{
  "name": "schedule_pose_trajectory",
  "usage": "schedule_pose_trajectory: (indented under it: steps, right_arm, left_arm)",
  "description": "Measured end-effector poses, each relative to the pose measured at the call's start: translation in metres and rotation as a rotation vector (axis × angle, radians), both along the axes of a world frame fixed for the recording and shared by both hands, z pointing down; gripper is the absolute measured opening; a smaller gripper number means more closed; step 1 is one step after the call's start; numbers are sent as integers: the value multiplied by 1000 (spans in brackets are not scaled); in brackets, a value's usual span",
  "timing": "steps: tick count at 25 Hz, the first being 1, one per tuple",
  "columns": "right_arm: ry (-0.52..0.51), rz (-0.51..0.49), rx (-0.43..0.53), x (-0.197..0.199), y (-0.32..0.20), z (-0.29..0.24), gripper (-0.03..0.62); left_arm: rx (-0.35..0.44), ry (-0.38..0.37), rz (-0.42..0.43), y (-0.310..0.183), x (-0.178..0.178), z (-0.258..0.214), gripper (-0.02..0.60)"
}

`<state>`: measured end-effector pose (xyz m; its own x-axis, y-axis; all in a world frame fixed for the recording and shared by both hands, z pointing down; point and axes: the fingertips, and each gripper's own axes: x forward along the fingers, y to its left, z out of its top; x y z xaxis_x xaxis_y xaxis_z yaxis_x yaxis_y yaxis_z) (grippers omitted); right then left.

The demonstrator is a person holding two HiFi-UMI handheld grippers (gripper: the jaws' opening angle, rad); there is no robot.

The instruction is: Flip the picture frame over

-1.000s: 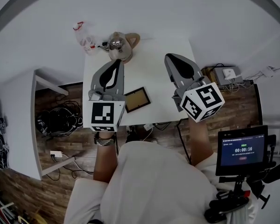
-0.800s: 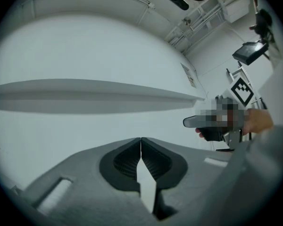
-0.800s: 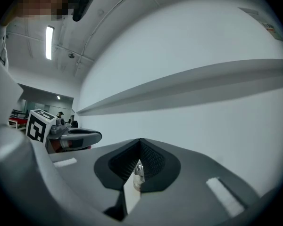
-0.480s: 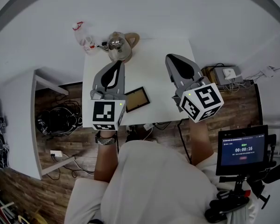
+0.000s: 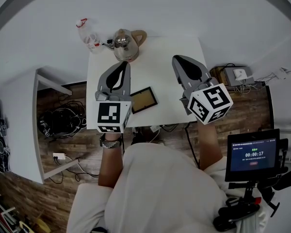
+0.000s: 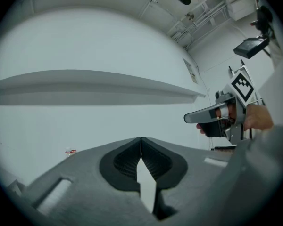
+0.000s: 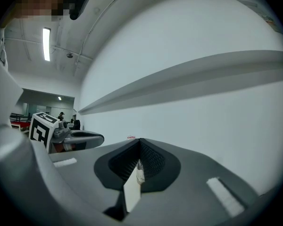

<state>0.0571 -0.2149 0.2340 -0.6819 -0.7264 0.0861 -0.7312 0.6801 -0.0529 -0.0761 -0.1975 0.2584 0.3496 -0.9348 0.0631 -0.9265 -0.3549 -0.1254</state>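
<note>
**Hovering with closed jaws on either side of a flat-lying frame**

Standing by the white desk [image 5: 155,67], I see the picture frame [image 5: 143,99] lying flat near the front edge. It has a dark border round a tan panel and sits slightly askew. From here I cannot tell whether that panel is the front or the backing board. The scene fits a frame waiting to be turned as well as one already turned and set down.

The person holds both tools level above the desk, pointing away from the body. The left gripper [image 5: 120,71] is just beside the frame's left edge. The right gripper [image 5: 183,64] is well apart from the frame, on its other side. Each pair of jaws is closed pad to pad with nothing between them, and neither touches the frame. My guess is that holding them raised and to the sides keeps the frame in plain sight and clear of an accidental knock.

A steel kettle [image 5: 124,45] and a plastic bottle [image 5: 87,34] stand at the far edge. They are well away from the frame, which has bare desk on its far side.
</note>
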Motion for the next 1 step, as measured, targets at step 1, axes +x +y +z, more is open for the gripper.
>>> schedule_pose_trajectory:
  steps: [1]
  right_arm:
    - [0, -2, -3, -1, 0, 1, 2]
  left_arm:
    - [-4, -1, 0, 0, 0, 2, 4]
